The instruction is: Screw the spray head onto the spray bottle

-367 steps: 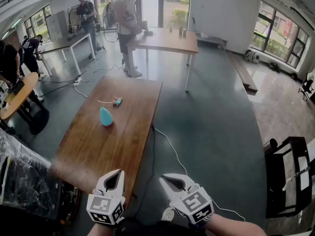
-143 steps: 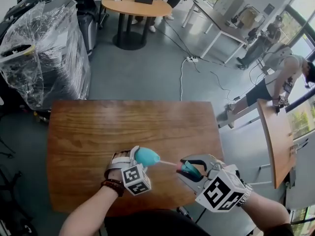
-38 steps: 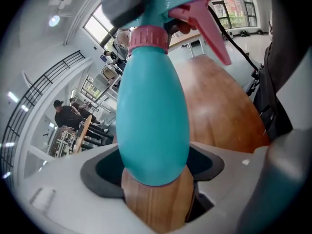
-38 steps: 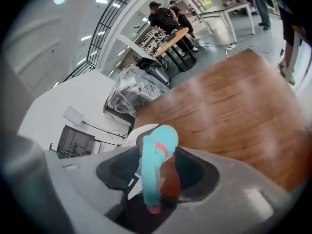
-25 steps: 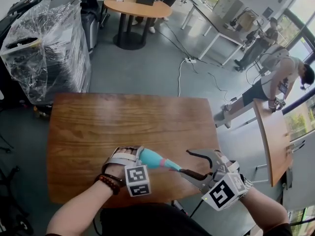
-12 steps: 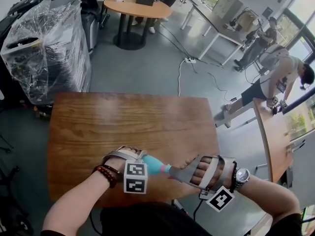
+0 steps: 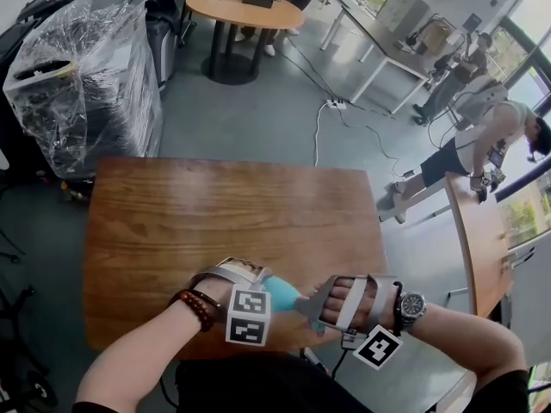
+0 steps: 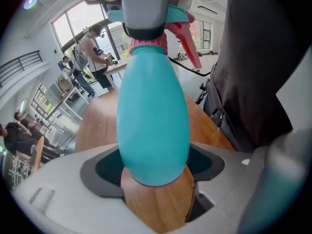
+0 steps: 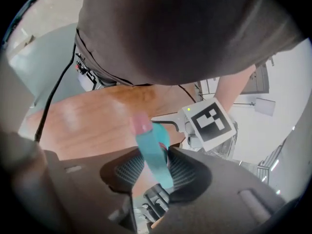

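The teal spray bottle (image 7: pixel 281 294) lies nearly level above the near edge of the wooden table (image 7: pixel 215 213), with my left gripper (image 7: pixel 258 289) shut on its body. In the left gripper view the bottle (image 8: pixel 152 126) fills the space between the jaws, with a pink collar (image 8: pixel 146 45) and the teal spray head with its red trigger (image 8: pixel 175 21) on the far end. My right gripper (image 7: pixel 314 308) meets it from the right. Its jaws have just been closing with the spray head (image 9: pixel 153 152) between them, and the ribbed pads (image 9: pixel 187 172) now press on it.
A plastic-wrapped stack of equipment (image 7: pixel 77 84) stands left of the table, and a round table (image 7: pixel 245 11) stands behind it. A power cable (image 7: pixel 323 136) runs across the floor. People work at other tables at the far right (image 7: pixel 482 110). My own dark clothing (image 9: pixel 185 28) fills the upper part of the right gripper view.
The right gripper has rolled over, moved left onto the spray head and closed its wide-open jaws on it. The left gripper has shifted slightly right, still holding the bottle.
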The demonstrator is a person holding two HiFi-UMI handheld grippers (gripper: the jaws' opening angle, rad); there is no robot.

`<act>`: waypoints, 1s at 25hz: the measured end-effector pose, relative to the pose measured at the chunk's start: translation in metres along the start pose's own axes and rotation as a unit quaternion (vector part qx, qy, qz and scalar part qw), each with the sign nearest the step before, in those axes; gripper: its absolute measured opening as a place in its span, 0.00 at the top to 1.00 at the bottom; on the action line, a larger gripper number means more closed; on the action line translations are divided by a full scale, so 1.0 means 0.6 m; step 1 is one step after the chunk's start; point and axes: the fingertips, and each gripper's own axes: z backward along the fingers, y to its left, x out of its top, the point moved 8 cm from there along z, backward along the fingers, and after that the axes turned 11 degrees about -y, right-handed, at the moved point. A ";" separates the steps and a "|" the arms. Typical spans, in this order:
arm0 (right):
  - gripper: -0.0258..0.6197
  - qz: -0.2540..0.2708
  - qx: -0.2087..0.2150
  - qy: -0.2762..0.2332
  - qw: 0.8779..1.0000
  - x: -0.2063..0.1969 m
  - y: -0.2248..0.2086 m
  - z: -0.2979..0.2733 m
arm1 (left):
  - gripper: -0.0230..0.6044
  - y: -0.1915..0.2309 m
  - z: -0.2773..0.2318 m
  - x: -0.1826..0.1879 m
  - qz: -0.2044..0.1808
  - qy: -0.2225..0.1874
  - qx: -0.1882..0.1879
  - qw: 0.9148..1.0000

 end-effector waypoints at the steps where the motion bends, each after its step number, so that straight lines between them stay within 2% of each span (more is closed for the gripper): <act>1: 0.77 -0.009 -0.004 -0.001 1.000 0.000 -0.001 0.000 | 0.30 0.000 -0.001 0.001 -0.003 0.000 0.006 1.000; 3: 0.77 -0.056 -0.010 0.001 0.998 -0.004 -0.007 -0.002 | 0.30 0.002 -0.003 0.000 -0.004 0.002 0.021 1.000; 5: 0.77 -0.156 -0.018 0.007 0.988 -0.015 -0.014 -0.005 | 0.30 0.008 -0.002 -0.004 0.002 0.004 0.042 0.999; 6: 0.77 -0.228 -0.023 0.010 0.973 -0.025 -0.017 -0.006 | 0.31 0.012 -0.001 -0.006 0.007 0.004 0.055 0.998; 7: 0.77 -0.309 -0.029 0.010 0.951 -0.037 -0.021 -0.007 | 0.30 0.018 0.000 -0.008 0.013 0.004 0.068 0.998; 8: 0.77 -0.392 -0.037 0.007 0.919 -0.050 -0.027 -0.007 | 0.31 0.023 0.001 -0.010 0.019 0.003 0.082 0.996; 9: 0.77 -0.471 -0.047 0.002 0.881 -0.064 -0.031 -0.008 | 0.30 0.029 0.002 -0.012 0.025 0.004 0.095 0.995; 10: 0.77 -0.544 -0.057 -0.004 0.837 -0.077 -0.030 -0.010 | 0.30 0.033 0.003 -0.014 0.031 0.005 0.108 0.994; 12: 0.77 -0.671 -0.076 -0.015 0.738 -0.101 -0.024 -0.016 | 0.30 0.039 0.001 -0.018 0.044 0.010 0.133 0.990; 15: 0.77 -0.818 -0.100 -0.018 0.567 -0.130 -0.015 -0.020 | 0.30 0.044 -0.004 -0.024 0.062 0.021 0.165 0.984; 16: 0.77 -0.850 -0.104 -0.017 0.516 -0.136 -0.011 -0.021 | 0.30 0.043 -0.006 -0.025 0.066 0.024 0.172 0.983; 17: 0.77 -0.875 -0.105 -0.017 0.472 -0.140 -0.006 -0.023 | 0.30 0.042 -0.009 -0.026 0.068 0.028 0.178 0.981; 18: 0.77 -0.894 -0.106 -0.016 0.434 -0.143 -0.002 -0.024 | 0.30 0.041 -0.013 -0.026 0.072 0.031 0.182 0.980; 19: 0.77 -0.909 -0.107 -0.017 0.402 -0.146 0.003 -0.026 | 0.30 0.039 -0.017 -0.027 0.076 0.033 0.186 0.979; 20: 0.77 -0.921 -0.109 -0.018 0.374 -0.149 0.006 -0.027 | 0.30 0.039 -0.021 -0.027 0.081 0.034 0.189 0.978; 21: 0.77 -0.929 -0.112 -0.018 0.353 -0.151 0.009 -0.028 | 0.30 0.039 -0.024 -0.028 0.088 0.033 0.192 0.977; 22: 0.77 -0.933 -0.116 -0.017 0.340 -0.154 0.011 -0.028 | 0.30 0.040 -0.028 -0.028 0.095 0.031 0.192 0.976; 23: 0.77 -0.934 -0.120 -0.015 0.337 -0.156 0.012 -0.028 | 0.30 0.041 -0.031 -0.027 0.103 0.026 0.192 0.976; 25: 0.77 -0.927 -0.131 -0.009 0.350 -0.157 0.011 -0.028 | 0.30 0.044 -0.037 -0.027 0.118 0.013 0.189 0.975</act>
